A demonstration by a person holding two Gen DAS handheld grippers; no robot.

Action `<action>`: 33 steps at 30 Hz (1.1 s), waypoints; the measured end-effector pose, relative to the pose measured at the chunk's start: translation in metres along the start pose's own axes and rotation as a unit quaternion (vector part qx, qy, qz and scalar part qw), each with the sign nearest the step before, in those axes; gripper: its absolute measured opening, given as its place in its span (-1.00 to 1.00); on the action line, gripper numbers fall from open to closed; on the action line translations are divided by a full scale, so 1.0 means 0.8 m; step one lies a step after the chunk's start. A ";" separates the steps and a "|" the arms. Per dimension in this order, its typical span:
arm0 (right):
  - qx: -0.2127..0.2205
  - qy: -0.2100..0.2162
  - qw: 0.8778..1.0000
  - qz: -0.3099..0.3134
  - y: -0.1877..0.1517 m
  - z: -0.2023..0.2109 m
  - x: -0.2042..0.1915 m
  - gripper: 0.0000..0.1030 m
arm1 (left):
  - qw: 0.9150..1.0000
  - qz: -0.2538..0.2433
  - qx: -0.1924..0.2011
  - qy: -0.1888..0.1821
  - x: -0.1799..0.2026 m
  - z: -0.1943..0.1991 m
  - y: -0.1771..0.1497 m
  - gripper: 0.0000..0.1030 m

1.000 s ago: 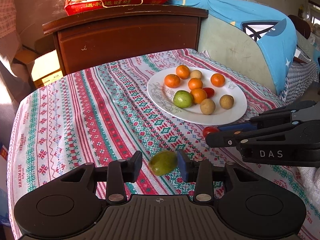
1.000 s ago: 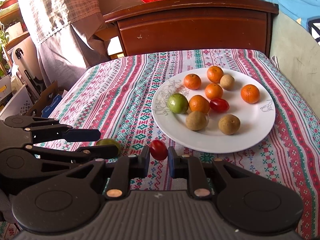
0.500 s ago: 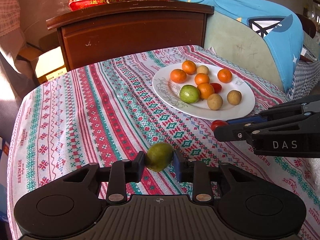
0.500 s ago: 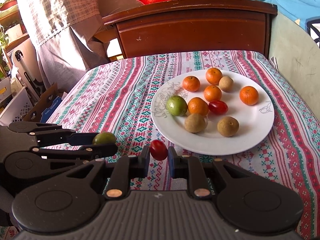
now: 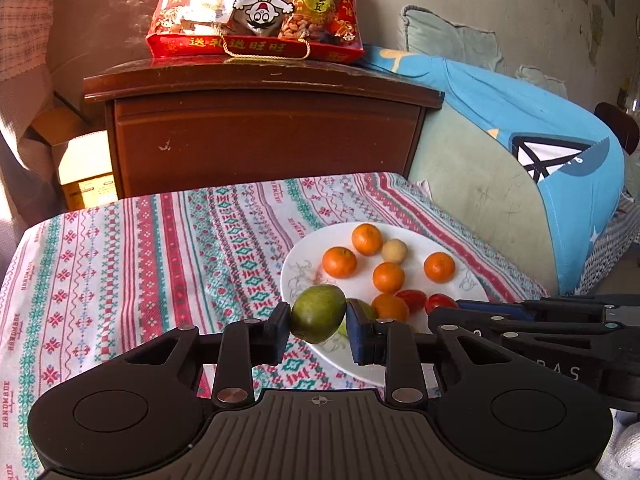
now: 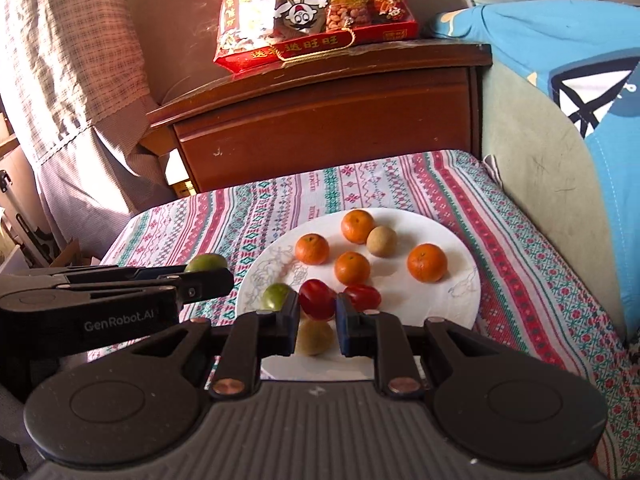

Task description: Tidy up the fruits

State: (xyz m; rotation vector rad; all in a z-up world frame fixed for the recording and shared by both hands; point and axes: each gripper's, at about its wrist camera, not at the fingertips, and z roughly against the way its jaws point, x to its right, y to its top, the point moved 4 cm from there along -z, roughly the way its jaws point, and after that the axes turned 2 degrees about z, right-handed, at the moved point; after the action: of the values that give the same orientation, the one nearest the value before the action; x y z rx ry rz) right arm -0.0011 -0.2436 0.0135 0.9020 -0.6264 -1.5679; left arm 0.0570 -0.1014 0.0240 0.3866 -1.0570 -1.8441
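Fruits ride pinched in both grippers, green fruit (image 5: 318, 313) in the left gripper (image 5: 318, 330), red tomato (image 6: 317, 299) in the right gripper (image 6: 318, 326), with the plate (image 6: 460, 308) just ahead below them.

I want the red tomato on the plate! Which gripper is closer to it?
Right. The right gripper sits beside that tomato; the left gripper is off past the plate's edge.
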 end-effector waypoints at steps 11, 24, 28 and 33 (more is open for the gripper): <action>-0.015 -0.040 0.998 -0.040 0.001 -0.028 0.036 -0.63 | 0.999 -0.016 -0.033 -0.002 0.028 -0.059 0.022 -0.47; -0.055 -0.058 0.992 -0.095 0.014 -0.025 0.053 -0.25 | 0.998 0.003 -0.061 0.023 0.026 -0.050 0.044 -0.15; -0.079 -0.065 0.988 -0.113 0.015 -0.018 0.055 -0.16 | 0.997 0.005 -0.069 0.032 0.028 -0.038 0.046 0.02; -0.100 -0.088 0.987 -0.093 0.022 -0.008 0.049 0.07 | 0.995 0.022 -0.085 0.047 0.027 -0.027 0.047 0.30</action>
State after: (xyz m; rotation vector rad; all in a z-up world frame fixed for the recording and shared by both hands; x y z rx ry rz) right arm 0.0123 -0.2845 0.0160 0.6906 -0.5079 -1.8565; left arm 0.0813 -0.1372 0.0451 0.3424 -0.8325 -1.8414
